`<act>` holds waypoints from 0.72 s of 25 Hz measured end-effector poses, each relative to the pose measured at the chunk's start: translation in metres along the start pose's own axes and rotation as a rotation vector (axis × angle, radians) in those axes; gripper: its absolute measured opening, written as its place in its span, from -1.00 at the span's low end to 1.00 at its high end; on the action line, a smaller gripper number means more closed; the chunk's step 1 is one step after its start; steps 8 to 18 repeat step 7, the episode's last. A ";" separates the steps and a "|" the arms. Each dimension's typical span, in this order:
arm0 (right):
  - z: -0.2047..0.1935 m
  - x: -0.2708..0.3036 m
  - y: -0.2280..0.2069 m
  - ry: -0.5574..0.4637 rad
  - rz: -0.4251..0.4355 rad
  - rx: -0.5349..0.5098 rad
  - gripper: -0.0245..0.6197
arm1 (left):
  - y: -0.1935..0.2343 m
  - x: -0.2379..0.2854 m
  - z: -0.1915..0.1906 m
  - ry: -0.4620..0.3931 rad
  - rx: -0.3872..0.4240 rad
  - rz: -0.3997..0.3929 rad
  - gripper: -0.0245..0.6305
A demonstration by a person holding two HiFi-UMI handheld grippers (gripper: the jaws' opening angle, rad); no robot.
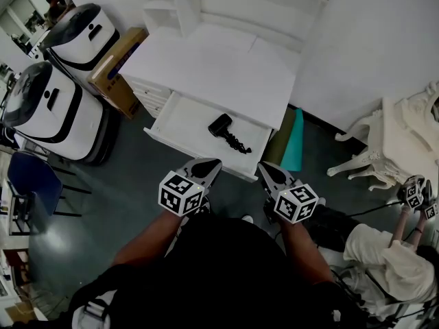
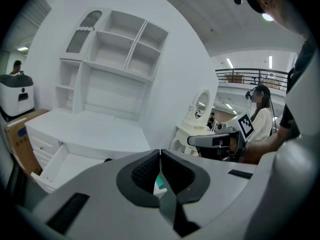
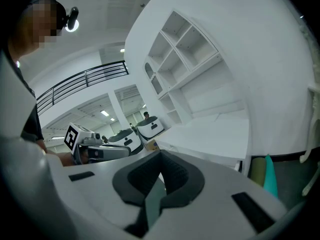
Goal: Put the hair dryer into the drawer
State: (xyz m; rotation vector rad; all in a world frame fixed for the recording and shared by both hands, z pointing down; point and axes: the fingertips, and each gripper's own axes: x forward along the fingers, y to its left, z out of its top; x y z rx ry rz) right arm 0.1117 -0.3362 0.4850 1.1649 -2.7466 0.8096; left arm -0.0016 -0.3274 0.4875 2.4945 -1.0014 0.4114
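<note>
Grey plastic tongs up close: the left gripper [image 1: 211, 163] and the right gripper [image 1: 263, 167], each carrying a checker-marked cube, have their ribbed black pads pressed together with nothing between them. They hover side by side just in front of the open white flat-bottomed drawer [image 1: 184, 123]. The black pistol-shaped hair dryer [image 1: 222, 126] already lies inside that drawer, its curly cord trailing off to the right. Behind it is the smooth matte white desk top [image 1: 219, 67], with a boxy white shelf unit [image 2: 115, 49] at the back. Rolled teal and olive mats [image 1: 291, 142] stand beside the desk
</note>
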 end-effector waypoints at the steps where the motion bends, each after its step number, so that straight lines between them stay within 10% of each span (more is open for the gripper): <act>1: 0.000 0.000 0.000 0.000 -0.001 0.000 -0.85 | 0.000 0.000 0.000 -0.001 0.000 0.000 -0.87; 18: -0.004 -0.001 -0.001 0.003 -0.002 0.006 -0.85 | -0.001 0.001 0.000 -0.003 -0.001 -0.001 -0.87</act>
